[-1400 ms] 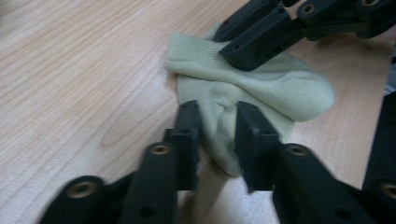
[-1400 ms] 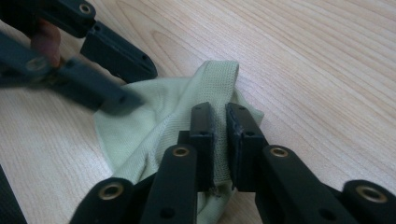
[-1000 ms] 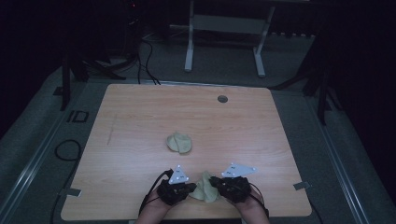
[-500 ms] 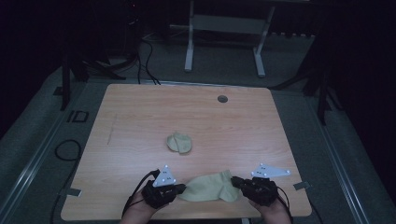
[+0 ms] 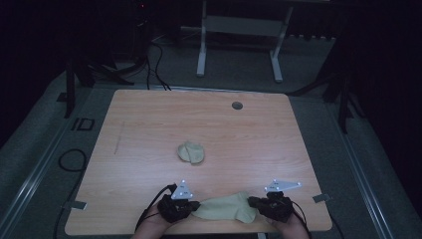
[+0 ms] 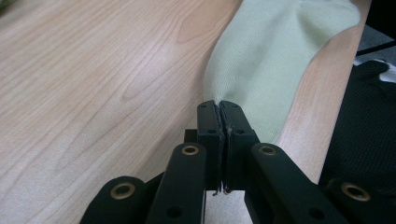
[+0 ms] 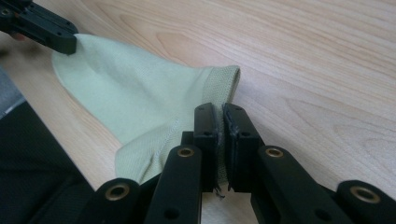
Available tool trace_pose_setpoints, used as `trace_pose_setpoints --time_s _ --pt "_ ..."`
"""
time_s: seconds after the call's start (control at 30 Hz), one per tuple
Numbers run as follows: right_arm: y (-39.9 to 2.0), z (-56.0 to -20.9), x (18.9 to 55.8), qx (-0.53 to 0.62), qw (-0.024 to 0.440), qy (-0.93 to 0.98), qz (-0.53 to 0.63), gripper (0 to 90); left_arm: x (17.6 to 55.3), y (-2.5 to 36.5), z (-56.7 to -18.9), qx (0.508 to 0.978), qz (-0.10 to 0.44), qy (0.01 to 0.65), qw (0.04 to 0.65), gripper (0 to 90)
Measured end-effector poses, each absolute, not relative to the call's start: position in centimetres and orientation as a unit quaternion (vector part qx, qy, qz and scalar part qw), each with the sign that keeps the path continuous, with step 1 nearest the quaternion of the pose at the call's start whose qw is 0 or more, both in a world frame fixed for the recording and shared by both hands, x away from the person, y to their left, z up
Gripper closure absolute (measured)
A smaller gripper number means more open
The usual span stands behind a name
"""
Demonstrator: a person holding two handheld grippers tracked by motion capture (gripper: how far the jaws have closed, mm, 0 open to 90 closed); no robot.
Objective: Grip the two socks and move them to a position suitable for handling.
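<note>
A pale green sock (image 5: 226, 207) lies stretched flat along the front edge of the wooden table (image 5: 149, 129). My left gripper (image 5: 191, 207) is shut on its toe end (image 6: 261, 60), the cloth pinched between the black jaws. My right gripper (image 5: 254, 204) is shut on the ribbed cuff end (image 7: 219, 84), and the left gripper's jaws (image 7: 65, 42) show at the top left of the right gripper view. A second pale green sock (image 5: 191, 152), folded into a small bundle, rests near the table's middle.
A round cable hole (image 5: 237, 105) sits near the table's far right. A white desk frame (image 5: 239, 30) stands on the floor beyond the table. Black cables (image 5: 69, 159) lie on the floor at the left. A person's dark clothing (image 6: 364, 140) is at the table's front edge.
My two grippers have moved apart along the front edge, pulling the bunched sock out into a long flat shape. The right one travelled farther, to the right. The folded sock has not moved.
</note>
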State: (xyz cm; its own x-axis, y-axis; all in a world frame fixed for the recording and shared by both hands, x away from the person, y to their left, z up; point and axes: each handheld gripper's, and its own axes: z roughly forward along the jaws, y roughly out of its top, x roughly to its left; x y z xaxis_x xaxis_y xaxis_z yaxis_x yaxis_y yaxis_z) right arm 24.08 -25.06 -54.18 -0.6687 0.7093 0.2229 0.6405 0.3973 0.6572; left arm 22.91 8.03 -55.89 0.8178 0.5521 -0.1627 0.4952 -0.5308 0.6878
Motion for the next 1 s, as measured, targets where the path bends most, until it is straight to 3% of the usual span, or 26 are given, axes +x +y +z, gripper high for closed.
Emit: trace_pose_setpoints --time_s 0.1,0.2,0.23,0.27,0.33,0.4,0.5,0.73,1.0 --pt "-25.1 -54.6 24.4 0.405 0.044 0.838 0.362 82.0 23.1 7.9 -56.1 0.875 0.034 0.299 0.38 87.4" --pt "-25.1 -54.7 24.5 0.405 0.042 0.84 0.358 74.3 23.1 8.1 -55.9 0.869 0.039 0.306 0.386 84.6" --pt "-25.1 -54.5 24.3 0.405 0.047 0.84 0.358 66.5 23.1 8.2 -55.8 0.865 0.043 0.31 0.391 68.8" --pt "-25.1 -54.4 24.3 0.406 0.052 0.839 0.359 63.1 22.9 8.3 -55.4 0.861 0.049 0.312 0.4 66.5" --pt "-25.3 -53.9 23.9 0.404 0.051 0.836 0.367 69.2 22.4 8.3 -54.7 0.856 0.054 0.306 0.413 68.5" --pt "-25.0 -53.6 23.3 0.397 0.052 0.837 0.374 79.3 21.7 7.8 -54.2 0.854 0.052 0.296 0.424 78.0" --pt "-24.5 -53.5 22.5 0.389 0.047 0.839 0.378 87.1 21.0 6.7 -54.4 0.866 0.039 0.28 0.414 87.5" --pt "-23.9 -54.9 21.6 0.377 0.026 0.852 0.362 88.6 21.5 6.1 -56.6 0.879 0.026 0.291 0.377 89.5" --pt "-24.8 -55.7 21.6 0.382 0.023 0.856 0.348 88.6 21.4 6.5 -56.7 0.876 0.021 0.294 0.381 89.6"
